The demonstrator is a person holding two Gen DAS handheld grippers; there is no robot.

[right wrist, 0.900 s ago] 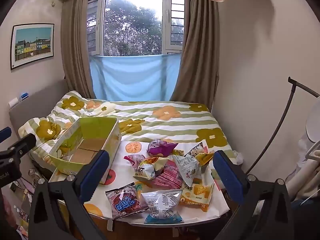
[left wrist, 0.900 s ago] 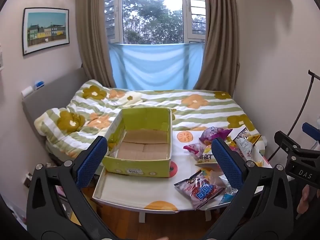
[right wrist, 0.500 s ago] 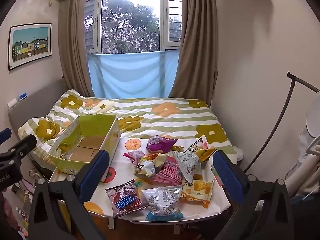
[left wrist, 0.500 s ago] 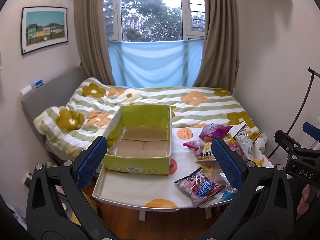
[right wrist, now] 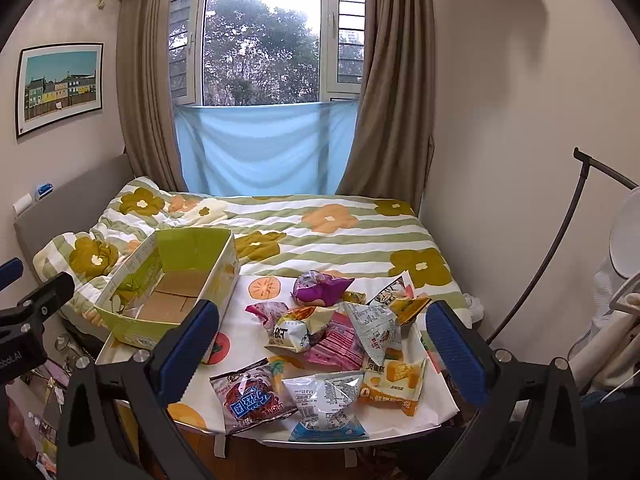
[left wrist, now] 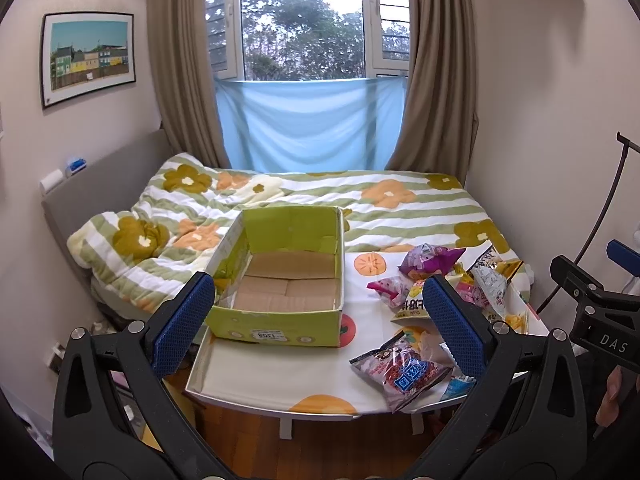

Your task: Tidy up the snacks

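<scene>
An empty green cardboard box [left wrist: 280,316] [right wrist: 168,284] stands on the left of a small table [left wrist: 260,380] [right wrist: 248,336] covered with a persimmon-print cloth. Several snack bags [right wrist: 332,340] [left wrist: 436,300] lie in a heap on the table's right half; nearest are a dark red bag [right wrist: 250,398] [left wrist: 402,372], a clear bag with a blue edge [right wrist: 326,404] and an orange-yellow bag [right wrist: 394,384]. My left gripper [left wrist: 320,316] is open in front of the box, nothing between its blue pads. My right gripper [right wrist: 324,344] is open before the heap, holding nothing.
Behind the table lies a bed [left wrist: 320,208] with a flower-striped quilt, under a curtained window [left wrist: 304,20]. A black curved stand [right wrist: 560,248] rises at the right wall. Wooden floor [left wrist: 320,448] shows below the table's near edge. Part of a hand [left wrist: 610,396] appears at the far right.
Both views have tilted slightly, so the table, box and snacks sit a little higher in frame. Both grippers stay wide open.
</scene>
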